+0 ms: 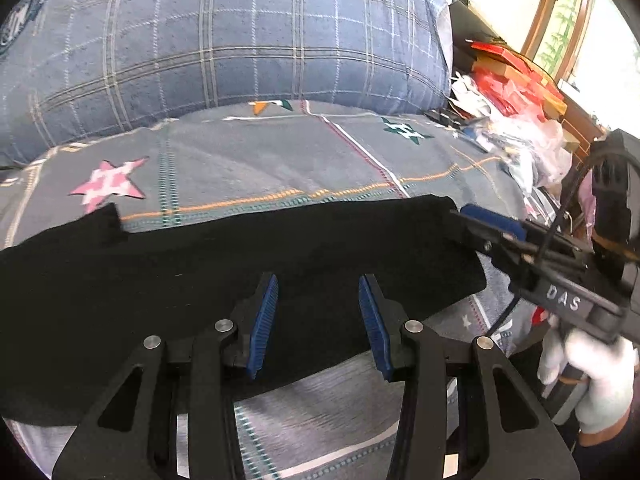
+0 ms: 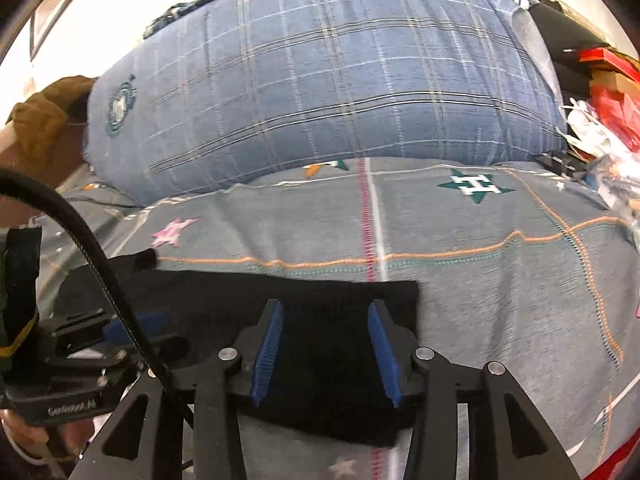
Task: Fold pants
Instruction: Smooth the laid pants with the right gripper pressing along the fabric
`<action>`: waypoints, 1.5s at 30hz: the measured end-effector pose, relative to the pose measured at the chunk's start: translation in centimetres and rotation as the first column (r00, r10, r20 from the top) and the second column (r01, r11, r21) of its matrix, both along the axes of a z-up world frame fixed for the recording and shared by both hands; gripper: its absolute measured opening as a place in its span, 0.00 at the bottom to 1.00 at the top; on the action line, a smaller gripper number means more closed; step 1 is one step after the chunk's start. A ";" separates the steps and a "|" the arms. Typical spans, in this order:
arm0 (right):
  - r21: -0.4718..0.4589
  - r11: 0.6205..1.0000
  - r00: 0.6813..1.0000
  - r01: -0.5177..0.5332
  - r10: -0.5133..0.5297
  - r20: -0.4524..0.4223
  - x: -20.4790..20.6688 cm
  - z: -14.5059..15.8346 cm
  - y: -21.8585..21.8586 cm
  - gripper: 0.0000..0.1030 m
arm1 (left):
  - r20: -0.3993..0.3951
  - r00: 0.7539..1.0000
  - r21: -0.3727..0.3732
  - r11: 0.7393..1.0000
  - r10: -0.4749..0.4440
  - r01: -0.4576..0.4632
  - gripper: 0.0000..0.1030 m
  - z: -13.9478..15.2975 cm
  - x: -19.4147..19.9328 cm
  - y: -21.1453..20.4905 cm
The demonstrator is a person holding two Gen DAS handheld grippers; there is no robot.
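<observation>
Both grippers, left gripper (image 1: 318,320) and right gripper (image 2: 326,350), gape empty above black pants (image 1: 200,280) lying left-to-right.

The black pants (image 1: 224,264) lie flat on the bed as a long folded band running left to right, soft dark fabric with a faint ribbed texture. The far edge is straight and the right end squared off (image 2: 400,300); at the left end a small corner (image 1: 106,220) sticks out beyond the far edge
</observation>
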State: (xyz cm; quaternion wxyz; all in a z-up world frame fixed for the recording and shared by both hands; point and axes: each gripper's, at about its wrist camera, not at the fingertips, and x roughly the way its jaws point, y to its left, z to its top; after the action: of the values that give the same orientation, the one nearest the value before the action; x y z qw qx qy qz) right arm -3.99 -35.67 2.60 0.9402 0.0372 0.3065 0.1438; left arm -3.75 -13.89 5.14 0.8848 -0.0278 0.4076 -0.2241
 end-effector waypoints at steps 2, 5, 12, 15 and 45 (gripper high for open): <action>0.012 1.000 1.000 -0.021 0.021 0.003 -0.5 -0.1 0.9 0.42 | 0.010 1.000 0.008 1.000 0.018 -0.018 0.40 0.1 -0.3 0.8; 0.030 0.999 0.999 -0.040 0.040 -0.004 -0.8 -0.2 2.1 0.42 | 0.023 0.999 0.017 0.999 0.043 -0.044 0.41 0.2 -0.7 2.0; 0.024 0.992 0.992 -0.122 0.122 -0.013 -1.1 -0.8 5.9 0.44 | 0.037 0.993 0.028 0.993 0.110 -0.111 0.40 0.3 -1.6 5.1; 0.037 0.989 0.990 -0.140 0.141 -0.022 -0.9 -1.1 7.0 0.45 | 0.050 0.990 0.040 0.990 0.135 -0.137 0.41 0.3 -1.8 6.1; -0.023 0.982 0.980 -0.187 0.185 -0.075 -0.8 -2.2 10.2 0.55 | 0.052 0.983 0.061 0.981 0.179 -0.182 0.41 -1.1 -1.5 7.5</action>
State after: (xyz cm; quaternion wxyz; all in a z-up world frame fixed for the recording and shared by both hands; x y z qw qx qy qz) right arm -4.80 -25.52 0.40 0.9114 -0.0003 0.3447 0.2249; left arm -5.28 -6.43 4.04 0.9111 -0.0303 0.3900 -0.1301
